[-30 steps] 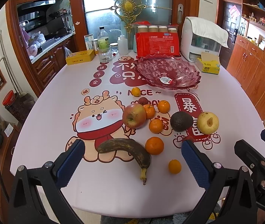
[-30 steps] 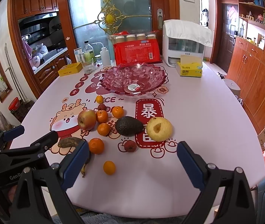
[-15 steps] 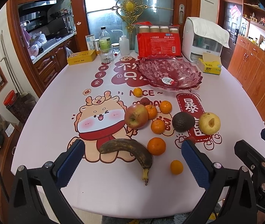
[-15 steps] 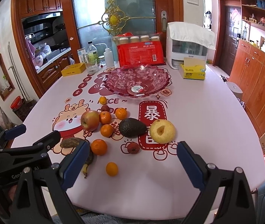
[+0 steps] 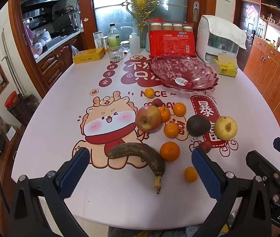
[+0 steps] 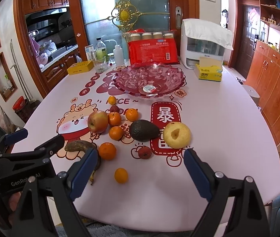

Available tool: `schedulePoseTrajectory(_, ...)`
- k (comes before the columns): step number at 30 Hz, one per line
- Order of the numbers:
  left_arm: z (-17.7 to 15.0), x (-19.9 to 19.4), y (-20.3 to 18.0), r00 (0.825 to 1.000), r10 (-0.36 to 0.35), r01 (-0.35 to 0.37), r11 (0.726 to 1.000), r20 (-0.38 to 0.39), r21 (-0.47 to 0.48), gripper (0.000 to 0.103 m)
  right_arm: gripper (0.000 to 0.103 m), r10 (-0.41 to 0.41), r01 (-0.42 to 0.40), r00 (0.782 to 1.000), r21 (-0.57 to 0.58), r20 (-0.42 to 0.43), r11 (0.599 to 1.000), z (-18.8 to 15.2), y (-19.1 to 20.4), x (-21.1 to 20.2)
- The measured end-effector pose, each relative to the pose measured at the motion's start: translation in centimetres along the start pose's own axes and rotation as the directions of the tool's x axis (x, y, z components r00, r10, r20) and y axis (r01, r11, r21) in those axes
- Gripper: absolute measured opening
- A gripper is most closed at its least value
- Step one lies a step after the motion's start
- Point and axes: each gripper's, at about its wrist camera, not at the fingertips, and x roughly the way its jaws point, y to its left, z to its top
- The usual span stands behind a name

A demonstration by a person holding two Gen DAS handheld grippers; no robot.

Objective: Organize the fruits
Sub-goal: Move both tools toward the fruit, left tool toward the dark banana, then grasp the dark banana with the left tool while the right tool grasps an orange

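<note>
**A:** What can't you see well from your left gripper (image 5: 140, 169)?

**B:** The small red fruit (image 5: 206, 145) by the pear (image 5: 225, 128): your right-hand finger (image 5: 207, 174) covers its lower half. It may be a lychee, but that view alone won't settle it. In the right wrist view it lies clear (image 6: 145, 152), rough-skinned and red. There your right gripper (image 6: 140, 170) has its left-hand finger (image 6: 82, 172) over the lower bend of the banana (image 6: 78, 145), and only the stem tip pokes out below.

**A:** And the claws?

**B:** Both of yours are spread wide and hold nothing; both hover over the near table (image 5: 61, 102) edge.

**A:** Where's the fruit?

**B:** All on the table, none in the bowl (image 5: 183, 73), which stands behind the pile. The apple (image 5: 148, 118) touches an orange (image 5: 164, 114). The avocado (image 5: 198, 125) lies between the oranges and the pear. A small orange (image 5: 190, 174) sits alone, nearest you. Another small red fruit (image 5: 157, 102) is half hidden behind the apple.

**A:** Any change from a second ago?

**B:** You've eased both grippers forward a little; the fruit sits lower in each view. No fruit has moved, and your jaws are as wide as before.
</note>
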Motion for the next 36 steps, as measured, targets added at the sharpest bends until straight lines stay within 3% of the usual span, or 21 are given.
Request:
schedulePoseTrajectory(6, -0.3, 1.4, -0.2, 0.999, 0.016, -0.016, 1.0, -0.038, -0.007, 0.103, 0.085, 0.008, -0.008, 0.999, 0.0, -0.036, 1.0, -0.4, 0.1, 0.9)
schedulePoseTrajectory(17, -0.8, 3.2, 4.0, 0.991, 0.131, -0.131, 0.991, -0.003, -0.036, 0.103, 0.077, 0.022, -0.024, 0.996, -0.022, -0.082, 0.999, -0.2, -0.5, 3.1)
schedulePoseTrajectory(24, -2.2, 5.8, 5.0, 0.994, 0.076, -0.079, 0.996, -0.074, -0.049, 0.103, 0.065, 0.064, -0.081, 0.982, -0.088, -0.176, 0.993, -1.5, 0.0, 6.8)
schedulePoseTrajectory(31, -3.8, 9.2, 4.6, 0.983, 0.028, -0.046, 0.994, -0.181, -0.101, 0.102, 0.054, 0.146, -0.187, 0.941, -0.11, -0.304, 0.976, -3.9, 0.9, 10.5)
schedulePoseTrajectory(36, -3.6, 11.6, 4.3, 0.971, -0.014, -0.031, 0.982, -0.237, -0.185, 0.096, 0.047, 0.164, -0.23, 0.927, -0.164, -0.338, 0.959, -5.1, 2.2, 11.8)
